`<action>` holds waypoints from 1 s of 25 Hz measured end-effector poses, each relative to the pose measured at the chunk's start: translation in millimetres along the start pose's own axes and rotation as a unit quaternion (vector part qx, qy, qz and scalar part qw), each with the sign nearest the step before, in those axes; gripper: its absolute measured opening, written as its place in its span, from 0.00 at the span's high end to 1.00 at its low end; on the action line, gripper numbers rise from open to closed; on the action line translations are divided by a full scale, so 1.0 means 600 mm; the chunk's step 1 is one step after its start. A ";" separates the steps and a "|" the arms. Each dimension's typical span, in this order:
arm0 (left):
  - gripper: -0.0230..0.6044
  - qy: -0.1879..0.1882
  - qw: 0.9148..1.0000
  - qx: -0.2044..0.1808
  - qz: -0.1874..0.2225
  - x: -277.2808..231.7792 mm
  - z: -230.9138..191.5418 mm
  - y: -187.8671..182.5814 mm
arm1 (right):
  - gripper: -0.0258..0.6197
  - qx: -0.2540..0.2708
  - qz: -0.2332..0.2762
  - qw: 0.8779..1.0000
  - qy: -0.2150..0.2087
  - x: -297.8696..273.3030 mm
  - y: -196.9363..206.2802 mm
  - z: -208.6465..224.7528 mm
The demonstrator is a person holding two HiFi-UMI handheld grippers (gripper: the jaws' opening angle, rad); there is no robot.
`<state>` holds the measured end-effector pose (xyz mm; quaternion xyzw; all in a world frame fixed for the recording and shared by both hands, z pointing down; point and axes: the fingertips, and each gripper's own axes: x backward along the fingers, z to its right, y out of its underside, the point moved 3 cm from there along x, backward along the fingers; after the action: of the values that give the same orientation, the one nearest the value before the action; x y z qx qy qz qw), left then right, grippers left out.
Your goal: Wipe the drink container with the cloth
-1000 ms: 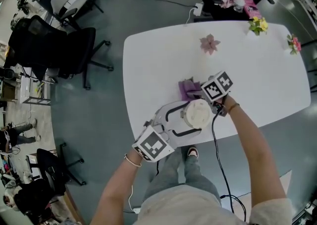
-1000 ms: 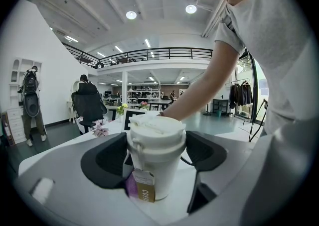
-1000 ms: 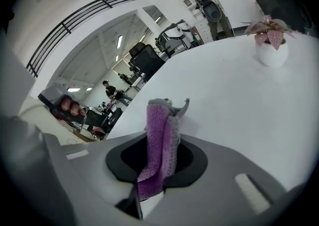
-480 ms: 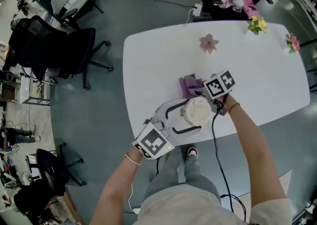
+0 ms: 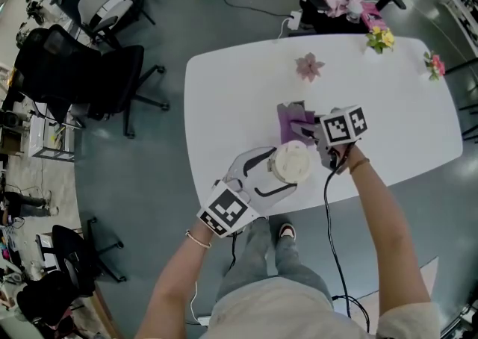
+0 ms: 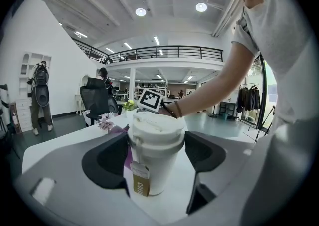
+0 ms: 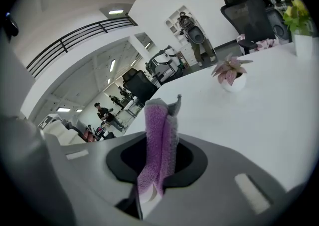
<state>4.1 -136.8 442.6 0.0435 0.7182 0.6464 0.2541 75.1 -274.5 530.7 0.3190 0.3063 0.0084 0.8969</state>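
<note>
The person wears a pale grey short-sleeved top [image 5: 299, 315], grey-blue trousers [image 5: 261, 263] and a white and red shoe [image 5: 286, 231]. A thin bracelet [image 5: 196, 240] circles the left wrist, a dark band [image 5: 357, 162] the right. The left tool [image 5: 287, 169] and the right tool [image 5: 299, 127] are light grey shells with black inner pads. Each carries 1 cube with black-and-white square markers: the left cube [image 5: 226, 210] and the right cube [image 5: 343, 126]. A black cable [image 5: 332, 240] hangs from the right tool.

Fuzzy purple cloth [image 7: 158, 145]; matt, seemingly paper cup [image 6: 155, 155].
</note>
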 end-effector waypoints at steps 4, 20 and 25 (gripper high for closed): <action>0.41 -0.014 0.999 0.035 0.004 0.020 -0.002 0.005 | 0.86 0.008 0.035 0.999 0.034 0.038 -0.014 -0.009; 0.75 -0.220 0.960 0.143 0.101 0.152 -0.052 -0.056 | 0.86 0.028 0.221 0.938 0.266 0.249 -0.003 -0.061; 0.96 -0.325 0.933 0.120 0.096 0.169 -0.066 -0.081 | 0.86 0.027 0.268 0.914 0.303 0.307 0.034 -0.109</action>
<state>-87.6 -141.2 366.8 0.3504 0.6608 0.5274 0.4030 192.1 -181.9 402.3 0.3950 0.4671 0.3362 0.7161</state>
